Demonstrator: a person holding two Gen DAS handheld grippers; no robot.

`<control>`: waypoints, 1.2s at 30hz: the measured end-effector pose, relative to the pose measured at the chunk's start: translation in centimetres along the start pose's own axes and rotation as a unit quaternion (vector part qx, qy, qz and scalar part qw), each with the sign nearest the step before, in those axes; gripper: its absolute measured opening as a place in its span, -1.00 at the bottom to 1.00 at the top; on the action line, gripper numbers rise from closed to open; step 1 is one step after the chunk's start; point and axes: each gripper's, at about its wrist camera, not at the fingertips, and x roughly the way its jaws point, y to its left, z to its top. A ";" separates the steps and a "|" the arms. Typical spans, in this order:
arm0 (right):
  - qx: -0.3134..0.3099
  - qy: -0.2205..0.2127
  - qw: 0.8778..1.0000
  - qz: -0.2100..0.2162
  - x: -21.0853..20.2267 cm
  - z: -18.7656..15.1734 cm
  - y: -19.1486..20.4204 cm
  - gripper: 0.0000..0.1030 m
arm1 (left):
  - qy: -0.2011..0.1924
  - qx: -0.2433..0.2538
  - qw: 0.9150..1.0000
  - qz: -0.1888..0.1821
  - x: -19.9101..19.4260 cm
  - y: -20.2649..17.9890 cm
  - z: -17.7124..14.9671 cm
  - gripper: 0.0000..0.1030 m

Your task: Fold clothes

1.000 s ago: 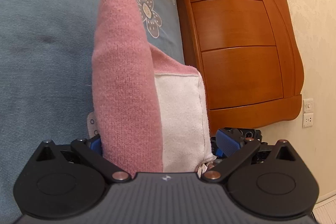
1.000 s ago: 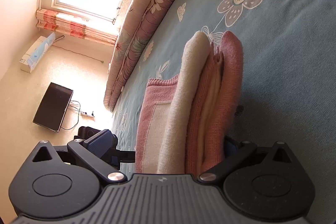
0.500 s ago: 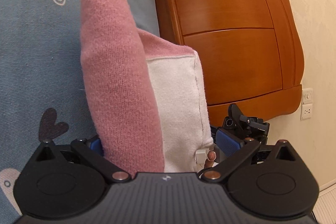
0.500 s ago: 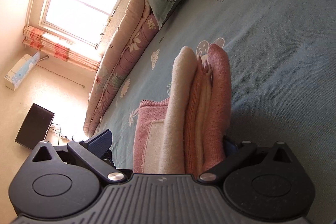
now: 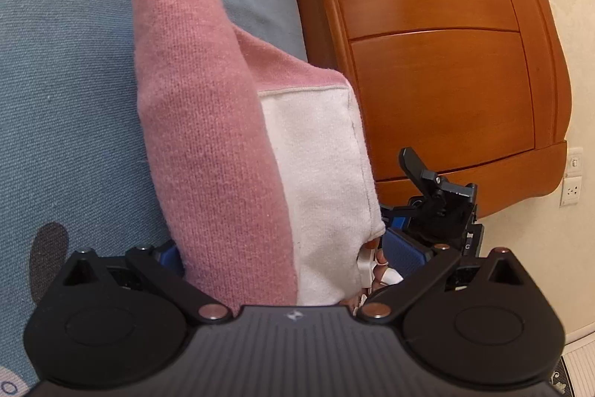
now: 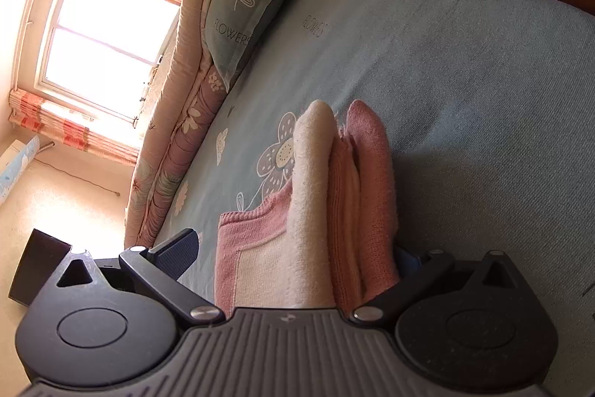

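A folded pink and white knit garment [image 5: 200, 121] stands up between the fingers of my left gripper [image 5: 286, 252], which is shut on the thick stack. The same garment [image 6: 316, 192] shows in the right wrist view as stacked white and pink layers, held by my right gripper [image 6: 293, 252] above the blue flowered bedsheet [image 6: 465, 80]. A pink-edged flap hangs off to the left there. In the left wrist view the right gripper [image 5: 438, 207] sits just past the garment's white corner, with a person's fingertips [image 5: 379, 261] beside it. The garment's lower end is hidden behind both gripper bodies.
A wooden headboard [image 5: 427, 62] rises right of the bedsheet [image 5: 67, 99], with wall sockets [image 5: 572, 188] beyond it. A blue pillow [image 6: 249, 10] and a rolled floral quilt [image 6: 178, 121] lie along the bed's far side below a bright window [image 6: 104, 36].
Both grippers have carried the folded garment across the bed toward the headboard and pillow. The grip on it has not changed. The right gripper now shows more in the left wrist view.
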 end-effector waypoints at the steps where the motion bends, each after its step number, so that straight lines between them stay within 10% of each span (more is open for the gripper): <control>1: -0.007 -0.005 1.000 -0.016 -0.2 0.0 0.1 1.00 | -0.003 0.015 1.000 0.025 -0.5 -0.4 -0.3 0.96; 5: -0.059 -0.062 0.988 -0.127 -2.4 -0.5 1.6 1.00 | -0.024 0.077 0.989 0.122 -3.2 -1.6 -2.3 0.95; 15: -0.148 -0.042 0.981 -0.119 -3.0 -3.2 4.9 1.00 | -0.077 0.237 0.918 0.308 -11.6 -2.7 -10.4 0.97; 33: -0.141 -0.032 0.964 -0.222 -6.0 -9.0 3.6 1.00 | -0.106 0.245 0.899 0.347 -17.3 -2.3 -16.1 0.97; 36: -0.108 -0.050 0.985 -0.123 -7.6 -9.3 4.1 1.00 | -0.106 0.253 0.898 0.345 -17.5 -2.6 -16.6 0.97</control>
